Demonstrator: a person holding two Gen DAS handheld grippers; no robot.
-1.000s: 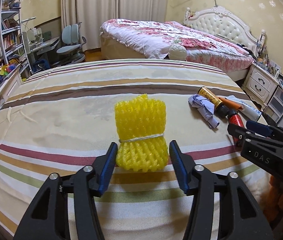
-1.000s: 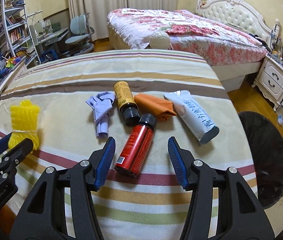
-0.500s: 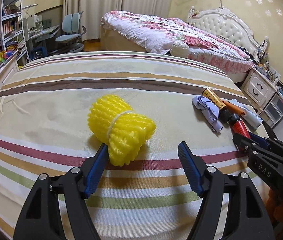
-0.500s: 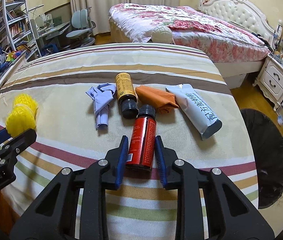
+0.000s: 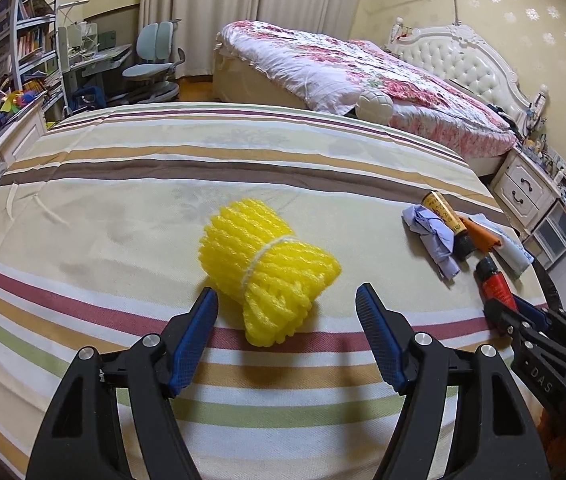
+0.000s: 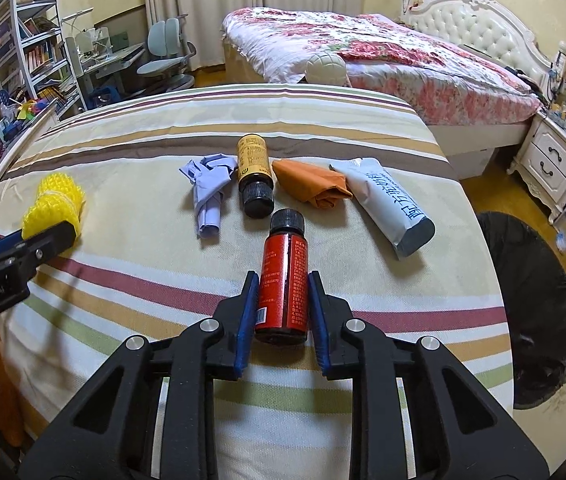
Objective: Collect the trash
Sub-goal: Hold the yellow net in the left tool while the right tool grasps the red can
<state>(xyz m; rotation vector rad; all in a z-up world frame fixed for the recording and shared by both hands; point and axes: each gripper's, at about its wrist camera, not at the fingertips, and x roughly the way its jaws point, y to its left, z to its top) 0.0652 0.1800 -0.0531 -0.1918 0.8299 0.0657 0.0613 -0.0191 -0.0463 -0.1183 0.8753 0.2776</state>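
My right gripper (image 6: 283,278) is shut on the lower body of a red bottle (image 6: 285,256) with a black cap, which lies on the striped bedspread (image 6: 131,280) and points away from me. In the left wrist view my left gripper (image 5: 286,294) stands open over a yellow foam net bundle (image 5: 259,256) tied with a white band. The bundle lies askew on the cover, its near end between the fingers and close to the left pad, not pinched. The right gripper (image 5: 517,312) shows at that view's right edge.
Beyond the red bottle lie crumpled lilac paper (image 6: 207,184), a yellow-labelled bottle (image 6: 253,164), an orange wrapper (image 6: 311,184) and a grey-white tube (image 6: 391,204). A black bin (image 6: 531,300) stands on the floor right of the bed. A second bed and a nightstand are behind.
My right gripper has shut on the red bottle. My left gripper has widened, and the yellow bundle, upright between its fingers before, now lies tilted on the cover.
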